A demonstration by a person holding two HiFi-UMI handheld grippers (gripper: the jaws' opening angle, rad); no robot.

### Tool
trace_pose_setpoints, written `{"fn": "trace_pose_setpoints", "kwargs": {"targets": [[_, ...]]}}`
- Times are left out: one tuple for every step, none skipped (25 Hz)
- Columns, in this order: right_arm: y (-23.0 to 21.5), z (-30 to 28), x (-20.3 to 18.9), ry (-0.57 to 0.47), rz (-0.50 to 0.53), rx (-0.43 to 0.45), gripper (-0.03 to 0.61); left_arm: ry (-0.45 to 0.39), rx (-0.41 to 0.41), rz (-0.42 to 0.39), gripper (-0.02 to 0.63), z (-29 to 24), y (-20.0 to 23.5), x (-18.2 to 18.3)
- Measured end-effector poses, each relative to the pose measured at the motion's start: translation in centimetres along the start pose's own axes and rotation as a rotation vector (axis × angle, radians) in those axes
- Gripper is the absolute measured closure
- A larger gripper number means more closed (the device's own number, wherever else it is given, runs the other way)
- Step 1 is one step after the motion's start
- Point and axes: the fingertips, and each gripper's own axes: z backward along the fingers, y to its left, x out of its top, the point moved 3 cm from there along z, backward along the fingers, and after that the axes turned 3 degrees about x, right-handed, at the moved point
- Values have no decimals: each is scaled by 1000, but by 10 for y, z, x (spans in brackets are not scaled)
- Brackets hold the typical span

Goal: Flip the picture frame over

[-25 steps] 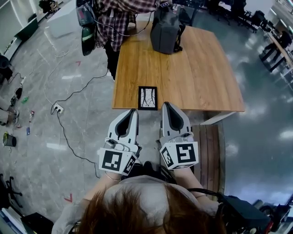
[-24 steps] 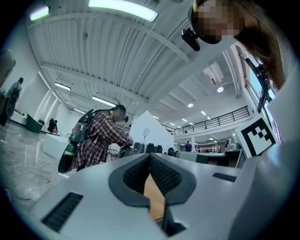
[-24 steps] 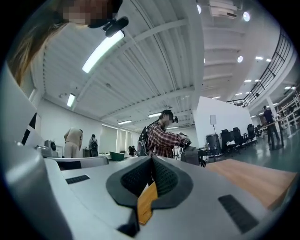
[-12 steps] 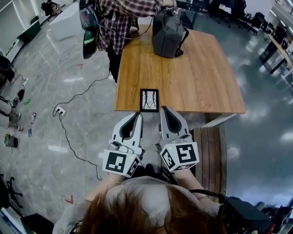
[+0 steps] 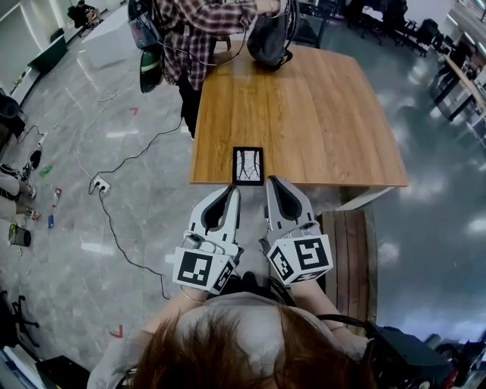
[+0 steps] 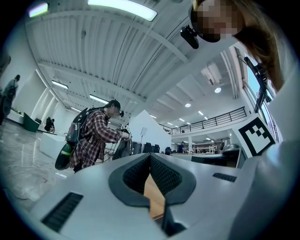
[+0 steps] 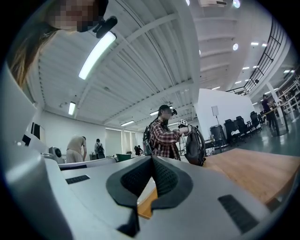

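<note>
The grey bag (image 5: 267,34), which stood on the table (image 5: 326,114) a second ago, is now lifted at the far edge by a person in a plaid shirt (image 5: 201,23). The left gripper (image 5: 231,190) and the right gripper (image 5: 272,182) have hardly moved. Both have their jaws closed together and hold nothing. The picture frame (image 5: 247,166) lies flat just ahead of the two tips, between them and not touching them. It is a rectangle with a thin black rim and a pale picture facing up, and it sits at the near edge of the smooth wooden top. Beyond the frame the wood is bare.
</note>
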Motion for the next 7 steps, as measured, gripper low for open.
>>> {"fn": "trace_pose_setpoints", "kwargs": {"targets": [[0,0,-2,0,-5,-1,563,0,0,0,607,1,0,-2],[0,0,-4,0,-10,-1,563,0,0,0,607,1,1,-4],[1,-1,-5,-1,-16,-1,563,0,0,0,607,2,2,-5],[1,-1,-6,-2,-21,-1,563,-1,1,-1,607,2,3,-5],[1,-2,-7,-3,-25,-1,563,-2,1,-1,607,2,4,-5],[1,-2,-6,-4,-27,-1,563,-4,1,-1,607,2,4,-5],[1,-3,-6,-6,-29,-2,563,-5,1,-1,607,2,5,-4]]}}
